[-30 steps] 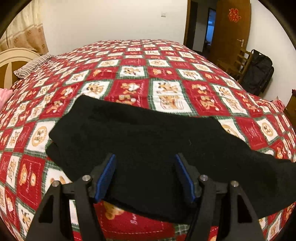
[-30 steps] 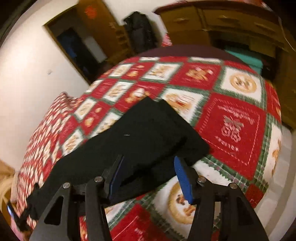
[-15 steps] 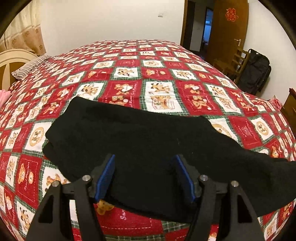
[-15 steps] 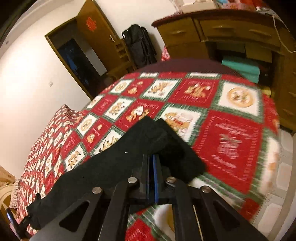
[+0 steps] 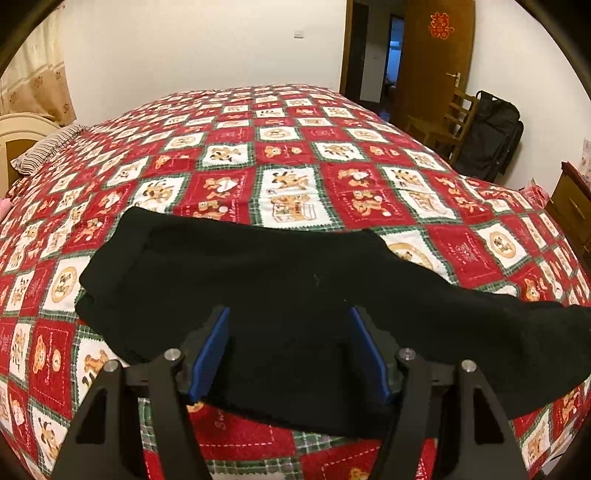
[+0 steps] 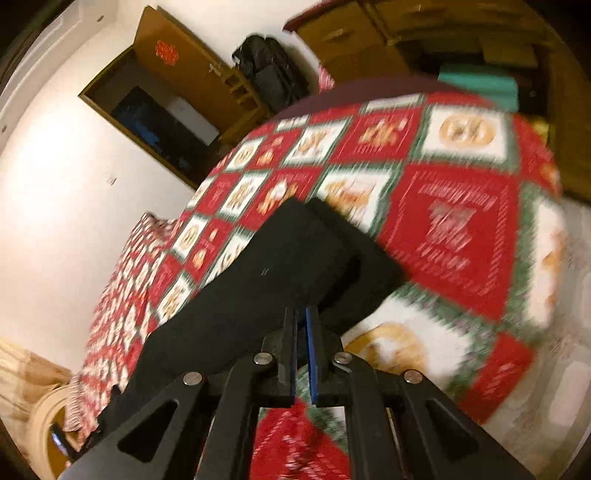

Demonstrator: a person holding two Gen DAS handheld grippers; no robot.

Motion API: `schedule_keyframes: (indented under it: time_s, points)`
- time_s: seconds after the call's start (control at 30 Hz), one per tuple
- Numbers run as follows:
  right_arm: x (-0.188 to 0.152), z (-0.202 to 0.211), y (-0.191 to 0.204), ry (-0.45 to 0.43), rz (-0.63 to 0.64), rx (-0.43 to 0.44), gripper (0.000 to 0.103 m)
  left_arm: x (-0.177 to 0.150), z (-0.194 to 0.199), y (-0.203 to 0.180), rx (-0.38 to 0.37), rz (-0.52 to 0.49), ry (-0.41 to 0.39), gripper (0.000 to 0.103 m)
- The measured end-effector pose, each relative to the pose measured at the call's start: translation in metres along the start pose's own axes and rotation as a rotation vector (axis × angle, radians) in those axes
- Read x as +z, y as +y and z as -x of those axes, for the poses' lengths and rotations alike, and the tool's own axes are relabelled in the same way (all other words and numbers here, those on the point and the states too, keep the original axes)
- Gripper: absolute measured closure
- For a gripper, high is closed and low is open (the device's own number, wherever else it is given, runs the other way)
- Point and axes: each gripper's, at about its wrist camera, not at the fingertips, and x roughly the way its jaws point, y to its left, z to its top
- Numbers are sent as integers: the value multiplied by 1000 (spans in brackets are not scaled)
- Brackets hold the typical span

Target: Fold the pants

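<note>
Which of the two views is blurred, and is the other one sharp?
Right wrist view: motion blur smears the patchwork bedspread and the black pants. Left wrist view: sharp, with the pants and bedspread squares crisp, and only fisheye bending at the edges.

Red double-happiness sign (image 5: 440, 25) on wooden door (image 5: 436, 74), quilt lettering unreadable

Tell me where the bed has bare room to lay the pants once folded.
Widest free patch: the quilt beyond the black pants, running to the striped pillow and the far wall. A smaller patch lies past the leg ends toward the dresser. The near edge is crowded: the pants and both tools, left and right.
</note>
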Motion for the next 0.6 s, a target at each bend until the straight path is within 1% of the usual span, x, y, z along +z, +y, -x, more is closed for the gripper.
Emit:
schedule_keyframes:
  time_s: [0.03, 0.1, 0.13, 0.2, 0.33, 0.4, 0.43, 0.47, 0.5, 0.53, 0.6]
  points:
    - [-1, -2, 1, -1, 1, 2, 64, 0, 1, 0, -2, -2, 0, 35]
    - [-2, -6, 4, -24, 15, 10, 49, -1, 0, -1, -1, -2, 0, 35]
    - [-1, -7, 6, -24, 18, 9, 46, -1, 0, -1, -2, 0, 0, 35]
    - [0, -7, 8, -26, 18, -7, 46, -1, 1, -1, -4, 7, 2, 35]
    - [7, -11, 7, -85, -11, -63, 46, -2, 0, 1, -9, 22, 2, 35]
    - [10, -18, 15, -101, 33, -115, 47, -2, -1, 0, -15, 27, 7, 35]
    - [11, -22, 20, -102, 58, -136, 52, -1, -2, 0, -19, 27, 9, 35]
    - [12, -25, 24, -97, 82, -154, 60, -1, -2, -1, -20, 25, 9, 35]
    - [13, -30, 24, -78, 89, -166, 93, -1, -1, -2, -19, 18, 7, 35]
    - [14, -30, 21, -72, 81, -162, 98, -2, 0, -3, -18, 13, 4, 35]
    - [14, -25, 17, -76, 87, -140, 98, -1, 0, -4, -17, 8, 1, 35]
